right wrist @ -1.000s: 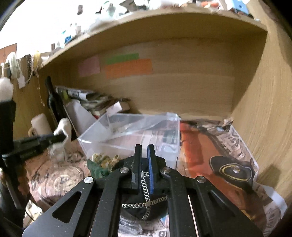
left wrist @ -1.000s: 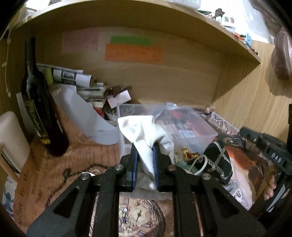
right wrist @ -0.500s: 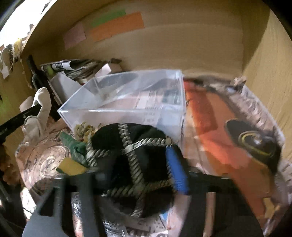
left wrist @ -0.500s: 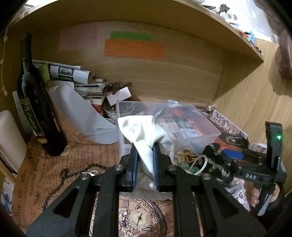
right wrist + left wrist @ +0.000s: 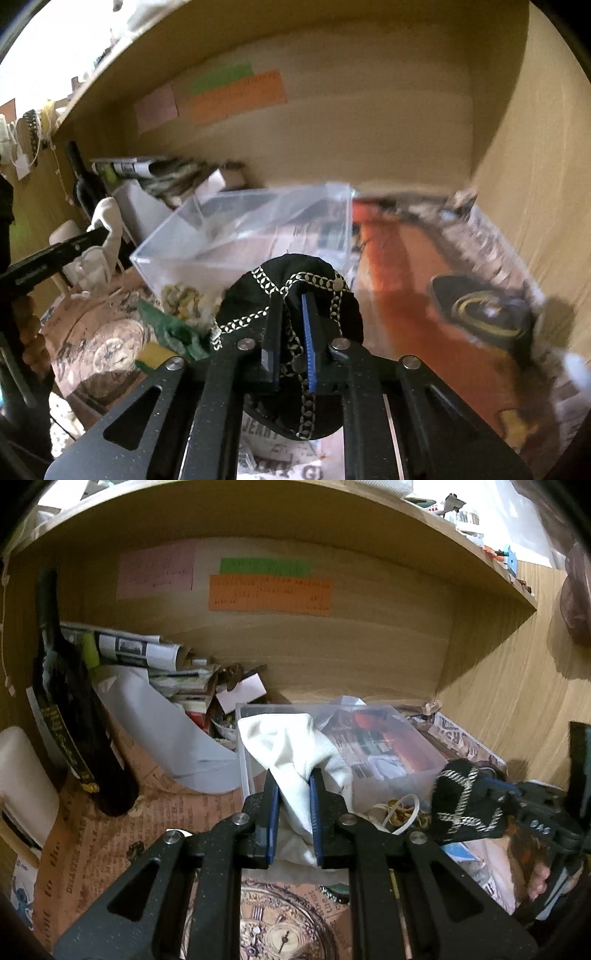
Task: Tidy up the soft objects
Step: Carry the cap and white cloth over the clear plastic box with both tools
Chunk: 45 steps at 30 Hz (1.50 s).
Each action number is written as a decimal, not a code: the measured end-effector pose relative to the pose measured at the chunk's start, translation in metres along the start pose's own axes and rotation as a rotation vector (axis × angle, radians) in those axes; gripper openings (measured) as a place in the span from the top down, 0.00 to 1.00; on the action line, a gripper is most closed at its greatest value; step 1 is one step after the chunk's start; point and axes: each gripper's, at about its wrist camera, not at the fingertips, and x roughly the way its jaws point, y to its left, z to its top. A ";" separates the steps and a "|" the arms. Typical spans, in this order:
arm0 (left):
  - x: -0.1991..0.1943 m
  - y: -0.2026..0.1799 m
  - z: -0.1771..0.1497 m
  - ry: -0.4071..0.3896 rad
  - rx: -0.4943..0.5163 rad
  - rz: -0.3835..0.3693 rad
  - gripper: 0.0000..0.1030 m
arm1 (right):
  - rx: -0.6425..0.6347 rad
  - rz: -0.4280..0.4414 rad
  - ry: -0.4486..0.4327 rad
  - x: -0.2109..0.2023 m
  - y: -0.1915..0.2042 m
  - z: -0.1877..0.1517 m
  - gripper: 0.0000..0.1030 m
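Up off the cluttered desk comes the black chain-patterned fabric pouch (image 5: 291, 295), pinched in my right gripper (image 5: 291, 332), while my left gripper (image 5: 293, 801) clamps the white cloth (image 5: 288, 746) at the clear plastic box (image 5: 399, 764).

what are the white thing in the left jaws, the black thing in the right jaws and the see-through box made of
White cloth: looks like soft matte woven fabric; it folds and droops between the left gripper's jaws.
Black pouch with pale chain-pattern trim: seemingly matte textile, bunching where the right gripper pinches it.
Clear rectangular box: probably rigid glossy plastic; its walls are transparent, showing the printed paper behind.
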 end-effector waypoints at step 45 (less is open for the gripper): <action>0.165 -0.010 0.042 0.319 0.127 -0.003 0.86 | -0.164 -0.014 0.161 0.135 0.028 0.077 0.91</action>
